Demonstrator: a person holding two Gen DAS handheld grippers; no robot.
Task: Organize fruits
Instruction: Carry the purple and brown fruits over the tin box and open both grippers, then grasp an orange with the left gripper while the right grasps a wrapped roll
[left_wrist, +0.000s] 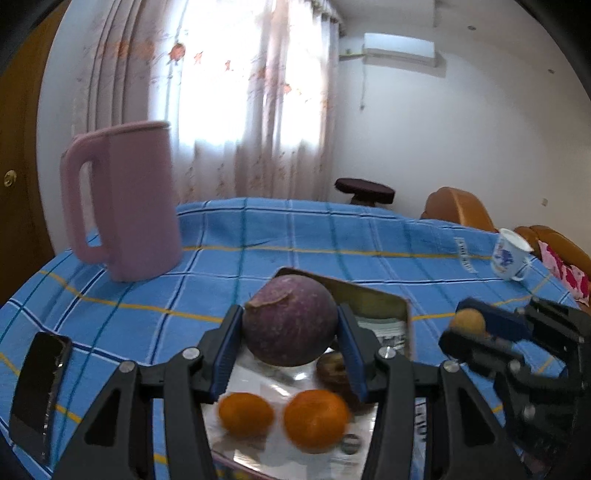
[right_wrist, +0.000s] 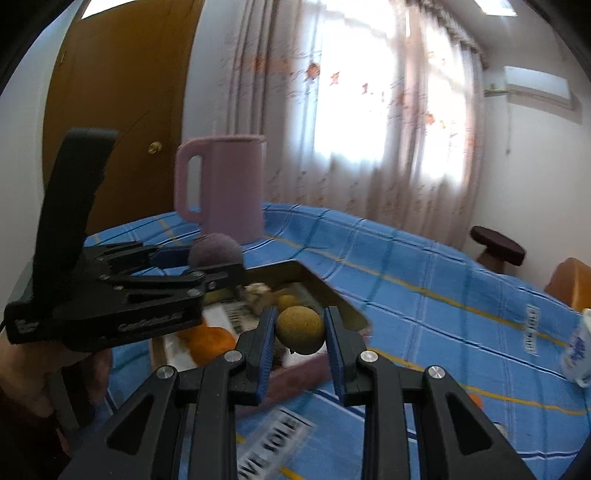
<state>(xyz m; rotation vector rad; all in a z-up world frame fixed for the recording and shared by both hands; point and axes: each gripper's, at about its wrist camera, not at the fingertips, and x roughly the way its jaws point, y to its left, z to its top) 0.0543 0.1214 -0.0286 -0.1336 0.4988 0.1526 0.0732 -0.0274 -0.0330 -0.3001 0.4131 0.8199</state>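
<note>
My left gripper (left_wrist: 290, 325) is shut on a round purple fruit (left_wrist: 290, 319) and holds it above a shiny metal tray (left_wrist: 380, 314). Two oranges (left_wrist: 245, 413) (left_wrist: 316, 421) and a small dark fruit (left_wrist: 332, 369) lie in the tray. My right gripper (right_wrist: 300, 330) is shut on a small tan round fruit (right_wrist: 300, 330) over the tray's near corner (right_wrist: 317, 286). The right gripper also shows in the left wrist view (left_wrist: 469, 325), at the tray's right. The left gripper shows in the right wrist view (right_wrist: 218, 264) with the purple fruit (right_wrist: 216, 249).
A tall pink jug (left_wrist: 125, 203) stands at the back left on the blue checked tablecloth (left_wrist: 332, 236). A black phone (left_wrist: 40, 391) lies at the left edge. A white and blue cup (left_wrist: 511, 256) stands at the far right. A sofa and stool are beyond the table.
</note>
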